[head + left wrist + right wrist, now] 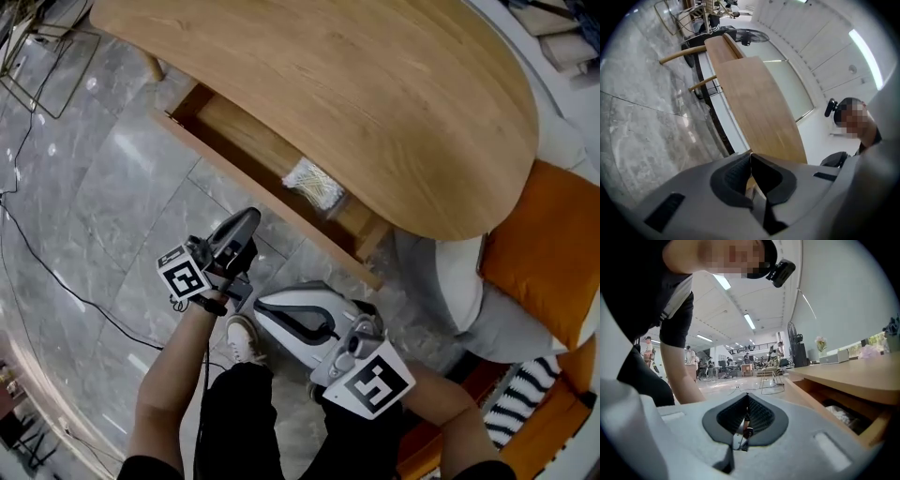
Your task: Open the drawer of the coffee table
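Observation:
The wooden coffee table (356, 94) fills the top of the head view, and its drawer (244, 131) stands pulled out toward me, with a white crumpled packet (314, 185) lying inside. My left gripper (246, 221) is shut with nothing in it and hangs over the floor, just short of the drawer front and not touching it. My right gripper (264, 306) is lower, near my knees, also shut and empty. In the left gripper view the table top (759, 108) runs away ahead of the closed pads (736, 176). The right gripper view shows the open drawer (820, 397) at the right.
Grey marble floor (122, 197) lies in front of the drawer, crossed by a black cable (56, 281). A pale seat (450, 281) with an orange cushion (548, 248) stands at the right. A wire frame (37, 66) is at the top left. My white shoe (244, 339) is below the left gripper.

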Demonstrator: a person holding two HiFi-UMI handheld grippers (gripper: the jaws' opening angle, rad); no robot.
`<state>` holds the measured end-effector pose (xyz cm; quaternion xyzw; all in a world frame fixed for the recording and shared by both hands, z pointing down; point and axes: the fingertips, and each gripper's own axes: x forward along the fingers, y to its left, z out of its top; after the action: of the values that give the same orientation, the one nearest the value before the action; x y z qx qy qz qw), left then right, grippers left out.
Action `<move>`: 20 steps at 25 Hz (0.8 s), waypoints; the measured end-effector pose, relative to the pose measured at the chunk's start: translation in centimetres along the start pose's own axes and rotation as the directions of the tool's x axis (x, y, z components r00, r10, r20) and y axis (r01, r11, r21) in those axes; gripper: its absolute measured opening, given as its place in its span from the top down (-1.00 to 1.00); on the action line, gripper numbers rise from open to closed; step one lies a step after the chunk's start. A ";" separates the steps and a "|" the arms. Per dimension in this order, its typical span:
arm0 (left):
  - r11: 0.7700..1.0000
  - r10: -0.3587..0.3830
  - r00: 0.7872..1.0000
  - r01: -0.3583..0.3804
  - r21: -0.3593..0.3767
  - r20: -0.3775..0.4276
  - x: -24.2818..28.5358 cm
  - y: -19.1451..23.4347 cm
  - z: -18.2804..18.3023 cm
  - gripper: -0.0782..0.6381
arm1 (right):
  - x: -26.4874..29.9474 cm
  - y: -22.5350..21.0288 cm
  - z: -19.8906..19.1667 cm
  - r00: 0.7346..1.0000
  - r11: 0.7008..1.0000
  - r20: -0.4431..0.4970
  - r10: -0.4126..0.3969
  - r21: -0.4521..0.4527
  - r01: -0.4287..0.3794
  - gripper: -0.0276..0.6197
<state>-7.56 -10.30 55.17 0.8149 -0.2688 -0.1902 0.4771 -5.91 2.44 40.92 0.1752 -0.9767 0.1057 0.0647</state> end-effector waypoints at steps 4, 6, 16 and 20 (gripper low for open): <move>0.998 0.065 0.998 -0.065 0.027 0.011 0.2 -2.3 0.8 0.76 | -0.7 -0.7 0.8 0.997 0.997 -0.051 -0.055 0.054 0.058 0.91; 0.996 0.082 0.996 -0.082 0.040 0.021 0.1 -4.1 1.3 0.76 | -1.2 -0.4 2.1 0.995 0.993 -0.053 -0.082 0.084 0.086 0.91; 0.964 0.239 0.971 -0.235 0.121 -0.019 -0.1 -11.0 4.5 0.76 | -2.9 -0.9 12.5 0.975 0.967 0.028 -0.220 0.137 0.214 0.91; 0.966 0.235 0.972 -0.232 0.116 -0.013 0.5 -14.6 6.4 0.76 | -3.9 -0.5 15.8 0.968 0.959 0.014 -0.250 0.143 0.245 0.91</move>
<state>-7.06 -9.13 39.29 0.8057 -0.3669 -0.1062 0.4527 -3.52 -0.40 25.05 0.3018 -0.9382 0.1623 0.0493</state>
